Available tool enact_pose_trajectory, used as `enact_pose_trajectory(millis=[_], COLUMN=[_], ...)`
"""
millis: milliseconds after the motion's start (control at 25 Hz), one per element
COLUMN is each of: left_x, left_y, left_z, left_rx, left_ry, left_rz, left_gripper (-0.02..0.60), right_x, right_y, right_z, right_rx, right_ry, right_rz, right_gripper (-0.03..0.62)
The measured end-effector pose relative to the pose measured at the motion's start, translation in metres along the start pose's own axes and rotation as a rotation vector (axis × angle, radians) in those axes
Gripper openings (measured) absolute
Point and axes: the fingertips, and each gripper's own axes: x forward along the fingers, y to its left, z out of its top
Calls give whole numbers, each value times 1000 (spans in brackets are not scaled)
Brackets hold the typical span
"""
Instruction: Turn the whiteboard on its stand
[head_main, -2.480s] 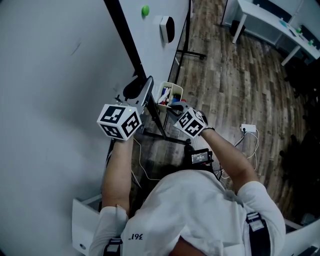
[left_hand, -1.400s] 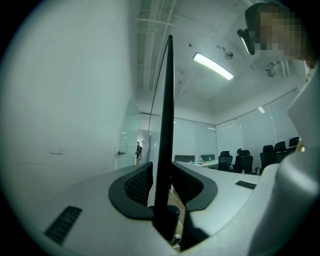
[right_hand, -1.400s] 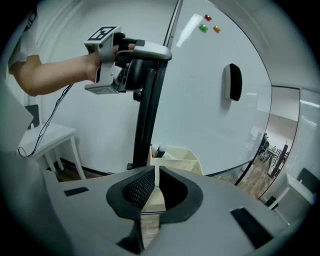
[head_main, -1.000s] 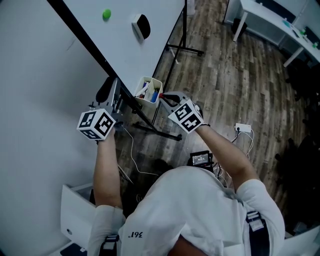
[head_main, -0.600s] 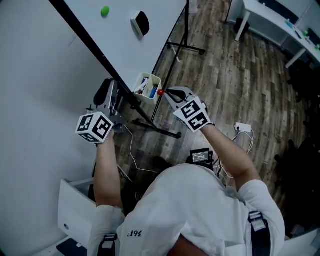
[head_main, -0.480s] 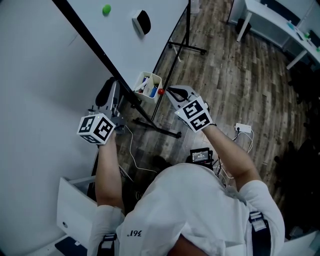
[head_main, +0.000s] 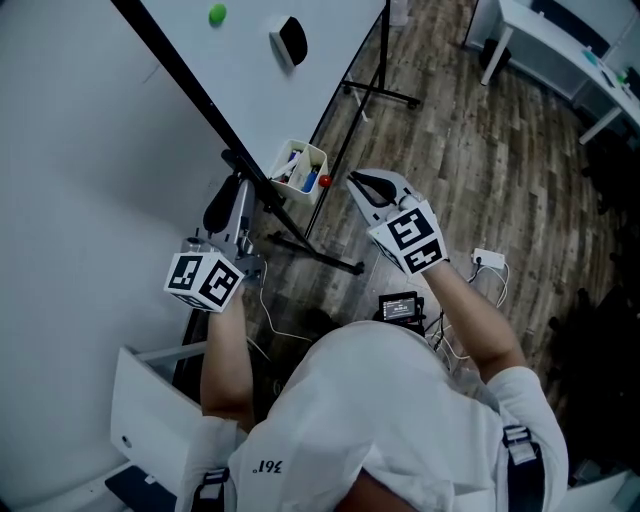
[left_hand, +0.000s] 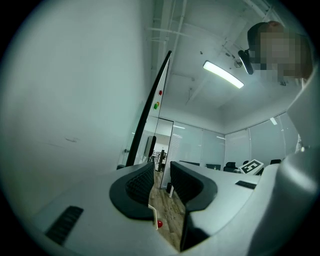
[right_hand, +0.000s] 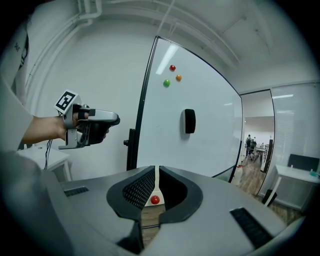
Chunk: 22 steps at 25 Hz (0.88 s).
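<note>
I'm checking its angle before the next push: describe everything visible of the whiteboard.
The whiteboard is a white panel with a thin dark frame on a black stand, feet on the wood floor. It sits angled to the wall. A black eraser and green, red and orange magnets cling to its face; a white marker tray hangs at its lower edge. Neither the left gripper nor the right gripper touches it.

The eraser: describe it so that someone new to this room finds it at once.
Start at the big whiteboard on its stand. The eraser sticks near its middle, below three small round magnets. It alone is black and oblong; they are coloured dots.
</note>
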Motion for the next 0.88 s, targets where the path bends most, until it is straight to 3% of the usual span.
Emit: enact_pose_trajectory(millis=[400,880], left_x=[-13,-40], left_y=[-27,-62], left_z=[-30,-63], left_rx=[-38,-141], left_ry=[51,98], left_rz=[-21,-53], left_gripper=[98,92], right_x=[-36,-63], right_y=[-5,-4], right_z=[14,12], right_rx=[52,127], right_ry=[-60,-94], right_rz=[-35,-63], right_gripper=[43,43])
